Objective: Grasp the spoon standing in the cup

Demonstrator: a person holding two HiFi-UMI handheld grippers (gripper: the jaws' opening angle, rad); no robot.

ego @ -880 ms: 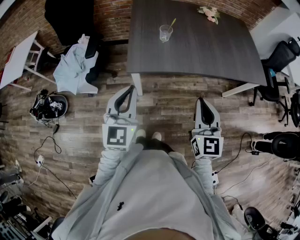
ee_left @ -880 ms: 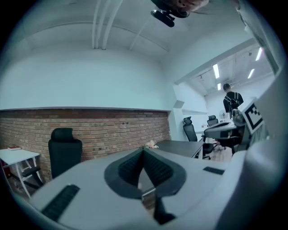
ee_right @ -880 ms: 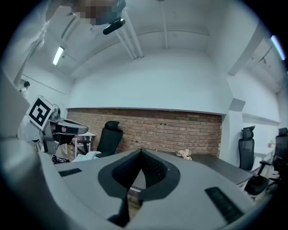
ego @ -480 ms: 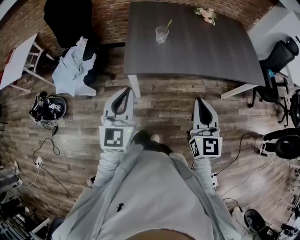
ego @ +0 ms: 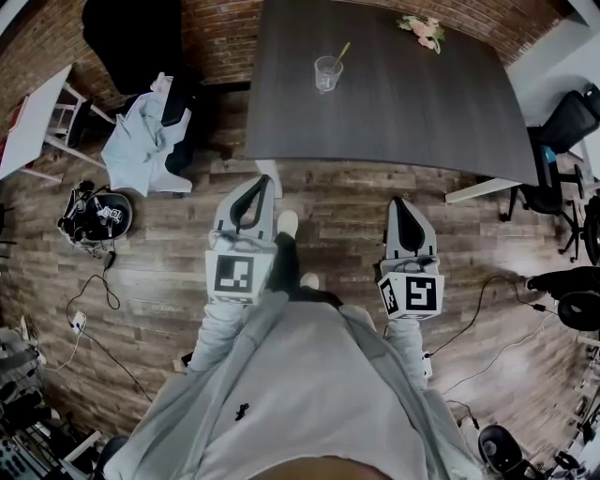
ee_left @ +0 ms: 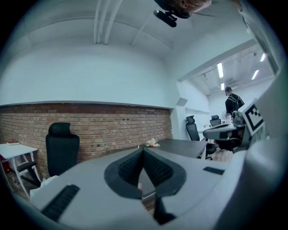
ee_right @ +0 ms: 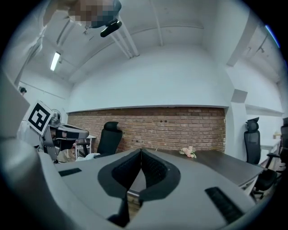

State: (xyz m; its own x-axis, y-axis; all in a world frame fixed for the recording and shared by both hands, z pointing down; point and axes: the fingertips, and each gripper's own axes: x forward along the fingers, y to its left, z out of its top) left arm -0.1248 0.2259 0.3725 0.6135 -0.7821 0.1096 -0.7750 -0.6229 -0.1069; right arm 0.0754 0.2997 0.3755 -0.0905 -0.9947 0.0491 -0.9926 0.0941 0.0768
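1. The spoon [ego: 342, 51] is seen standing tilted in the cup [ego: 327, 73], with its handle leaning up and to the right over the rim.
2. The cup is clear and is set on the dark table [ego: 412, 103], near the table's far edge and towards its left end, by the brick wall [ego: 220, 33].
3. A small bunch of pink flowers [ego: 423, 29] is laid at the table's far right corner, well apart from the cup.
4. The left gripper [ego: 262, 180] is held over the plank floor [ego: 337, 211], just short of the table's near left corner; its jaws are pressed together at the tips with nothing between them.
5. The right gripper [ego: 401, 200] is held level beside it, well apart from the table's near edge; its jaws are likewise clenched on nothing.
6. Both grippers are well apart from the cup and spoon.
7. The only print to be made out is a black-and-white square marker on each gripper's cube; it is a block pattern, and no words are read from it.
8. A pale cloth [ego: 141, 141] is draped over a black chair [ego: 173, 103] left of the table, and a white side table [ego: 37, 117] is placed further left.
9. Cables [ego: 94, 300] are trailed across the floor at the left.
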